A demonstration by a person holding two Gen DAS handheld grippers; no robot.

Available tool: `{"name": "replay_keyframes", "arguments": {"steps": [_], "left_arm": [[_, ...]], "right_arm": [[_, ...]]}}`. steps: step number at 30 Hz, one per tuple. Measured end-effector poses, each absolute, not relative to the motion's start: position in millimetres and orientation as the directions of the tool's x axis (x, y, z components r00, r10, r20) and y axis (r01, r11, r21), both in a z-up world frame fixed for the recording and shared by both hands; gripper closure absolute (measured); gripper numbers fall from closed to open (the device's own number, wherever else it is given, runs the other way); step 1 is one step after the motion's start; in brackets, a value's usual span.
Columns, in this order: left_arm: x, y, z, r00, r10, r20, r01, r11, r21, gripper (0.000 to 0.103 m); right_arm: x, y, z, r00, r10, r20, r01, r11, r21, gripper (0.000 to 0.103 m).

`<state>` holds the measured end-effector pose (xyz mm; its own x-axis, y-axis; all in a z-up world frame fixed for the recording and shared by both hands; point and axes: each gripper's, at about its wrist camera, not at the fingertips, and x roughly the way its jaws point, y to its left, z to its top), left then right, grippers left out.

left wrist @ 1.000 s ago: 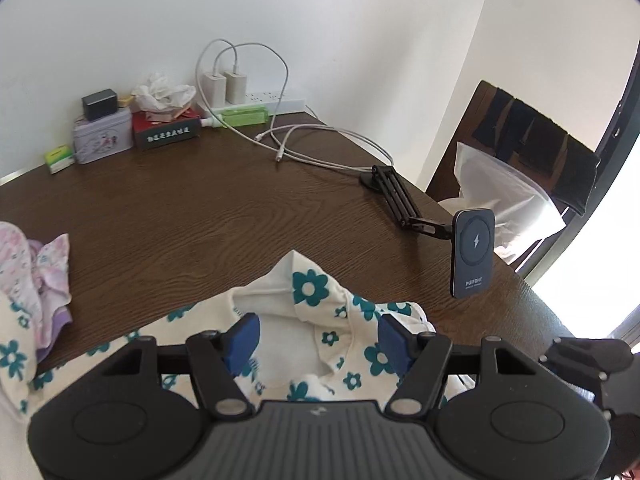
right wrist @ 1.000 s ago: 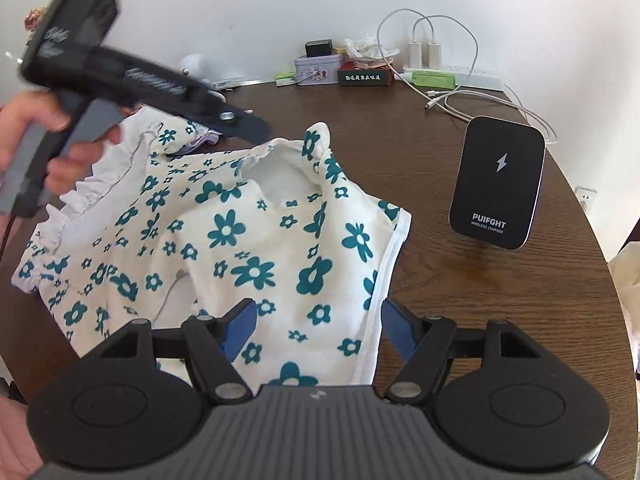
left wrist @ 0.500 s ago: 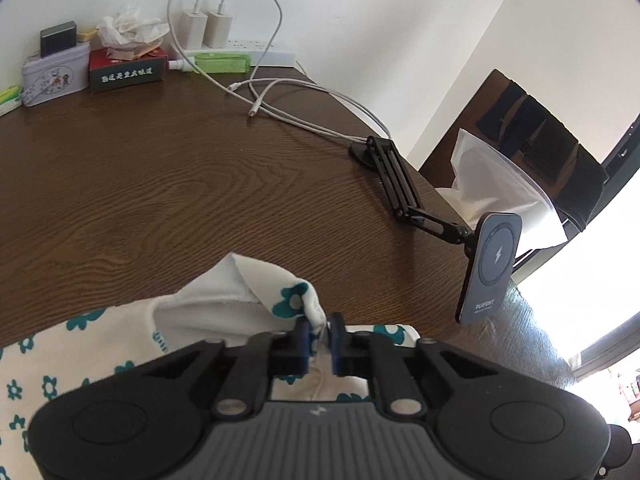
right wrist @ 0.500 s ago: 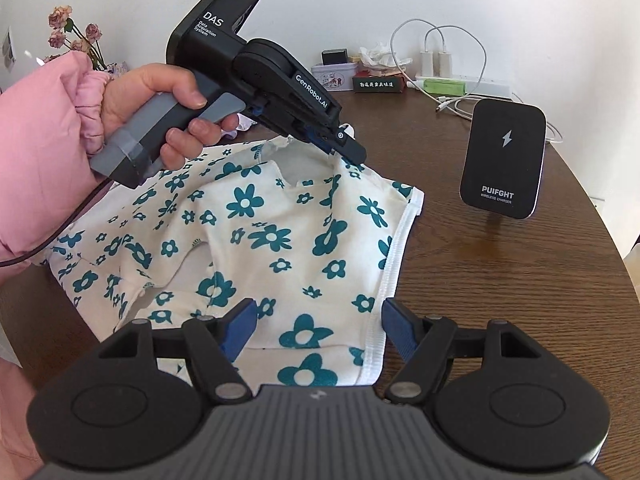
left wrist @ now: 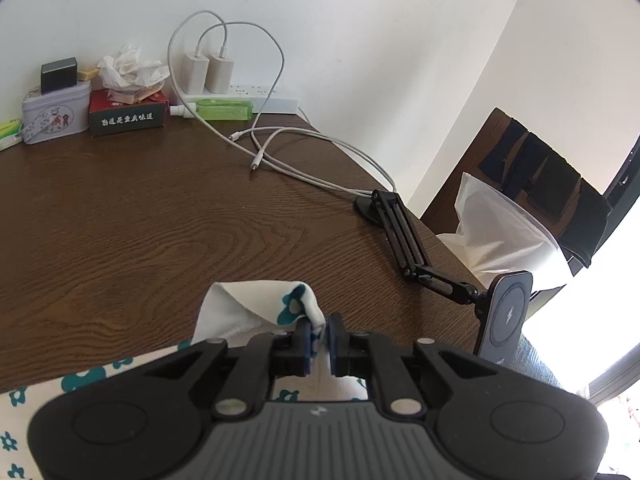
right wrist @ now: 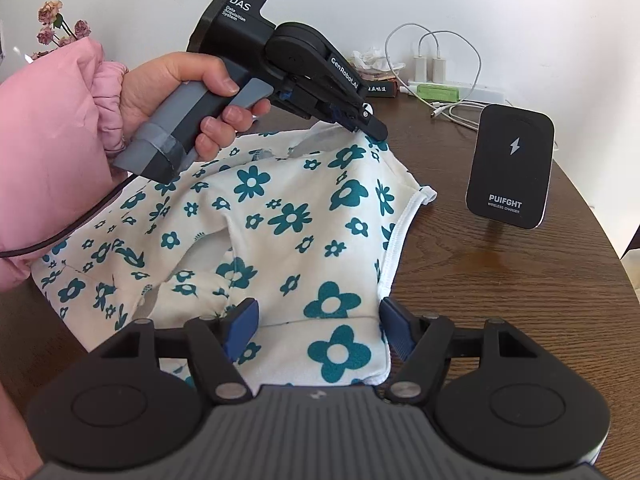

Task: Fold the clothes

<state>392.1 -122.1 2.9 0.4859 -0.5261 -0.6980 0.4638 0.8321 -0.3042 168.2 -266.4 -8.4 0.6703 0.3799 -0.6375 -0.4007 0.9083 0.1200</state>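
The left gripper [left wrist: 319, 339] is pinched tight on a raised fold of the floral garment [left wrist: 280, 310] at the lower centre of the left wrist view, the blue pads nearly meeting with white cloth between them. In the right wrist view the same tool reaches in from the upper left, held by a hand [right wrist: 188, 100] coming out of a pink sleeve [right wrist: 52, 152], and its tip lifts the far edge of the garment near the middle of the frame. The rest of that white, teal-flowered cloth spreads across the brown wooden table [right wrist: 500, 280] through the centre and left of the frame, its near hem reaching the bottom. The right gripper [right wrist: 318, 330] sits at the bottom centre with its jaws spread wide, the near hem lying between them, ungripped. A black wireless charger [right wrist: 511, 166] stands on its arm at the right, apart from the cloth. At the upper left of the left wrist view, against the wall, a pale tin [left wrist: 56, 114] carries a small black box [left wrist: 59, 75] on its lid; its inside is hidden. Beside it a red tissue box [left wrist: 128, 114] has crumpled white tissue [left wrist: 130, 68] on top. Further right lie a green bottle [left wrist: 218, 109] and a white power strip [left wrist: 256, 94] with two plugs and trailing cables.
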Motion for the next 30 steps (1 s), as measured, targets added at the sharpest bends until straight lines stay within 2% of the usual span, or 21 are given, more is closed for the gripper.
{"name": "replay_keyframes", "arguments": {"steps": [1,2,5,8,11,14,16,17,18,20,21,22,24,30], "left_arm": [[393,-121,1,0.477,-0.523,-0.706,0.455,0.834,-0.311,0.082],[393,-119,2,0.467,-0.529,-0.708,0.451,0.832,-0.323,0.067],[385,-104,19,0.468,-0.561,-0.683,0.470,0.812,-0.345,0.046],[366,-81,50,0.487,-0.574,-0.658,0.498,0.802,-0.331,0.032],[337,-63,57,0.507,-0.535,-0.676,0.520,0.815,-0.255,0.028],[307,-45,61,0.527,-0.485,-0.698,0.537,0.827,-0.170,0.030],[288,-33,64,0.541,-0.452,-0.709,0.546,0.830,-0.112,0.041],[279,-30,60,0.540,-0.436,-0.720,0.551,0.830,-0.089,0.052],[273,-29,52,0.530,-0.429,-0.732,0.555,0.828,-0.083,0.057],[263,-24,35,0.504,-0.431,-0.749,0.560,0.823,-0.096,0.074],[260,-21,27,0.488,-0.443,-0.752,0.560,0.820,-0.119,0.078],[258,-19,22,0.478,-0.455,-0.752,0.558,0.818,-0.139,0.079],[256,-16,12,0.464,-0.474,-0.748,0.554,0.815,-0.173,0.079],[252,-14,3,0.431,-0.537,-0.725,0.570,0.785,-0.243,0.078]], "right_arm": [[167,-268,-7,0.675,0.377,-0.634,-0.395,0.911,0.121,0.034],[165,-270,-5,0.682,0.377,-0.627,-0.388,0.913,0.127,0.034],[159,-278,4,0.712,0.375,-0.593,-0.370,0.919,0.138,0.034],[155,-285,13,0.729,0.390,-0.563,-0.378,0.914,0.145,0.033],[156,-276,25,0.709,0.451,-0.543,-0.445,0.883,0.151,0.033],[158,-249,35,0.666,0.513,-0.542,-0.542,0.832,0.122,0.036],[160,-217,37,0.632,0.533,-0.563,-0.603,0.794,0.075,0.037],[161,-201,35,0.615,0.529,-0.585,-0.624,0.780,0.049,0.037],[161,-187,30,0.599,0.518,-0.611,-0.641,0.767,0.022,0.040],[163,-167,19,0.569,0.482,-0.667,-0.661,0.750,-0.022,0.051],[163,-160,13,0.556,0.459,-0.693,-0.664,0.747,-0.038,0.063],[164,-159,7,0.551,0.437,-0.711,-0.655,0.754,-0.044,0.081],[164,-165,2,0.560,0.405,-0.723,-0.620,0.783,-0.041,0.100],[148,-205,9,0.618,0.357,-0.701,-0.511,0.860,-0.012,0.100]]}}
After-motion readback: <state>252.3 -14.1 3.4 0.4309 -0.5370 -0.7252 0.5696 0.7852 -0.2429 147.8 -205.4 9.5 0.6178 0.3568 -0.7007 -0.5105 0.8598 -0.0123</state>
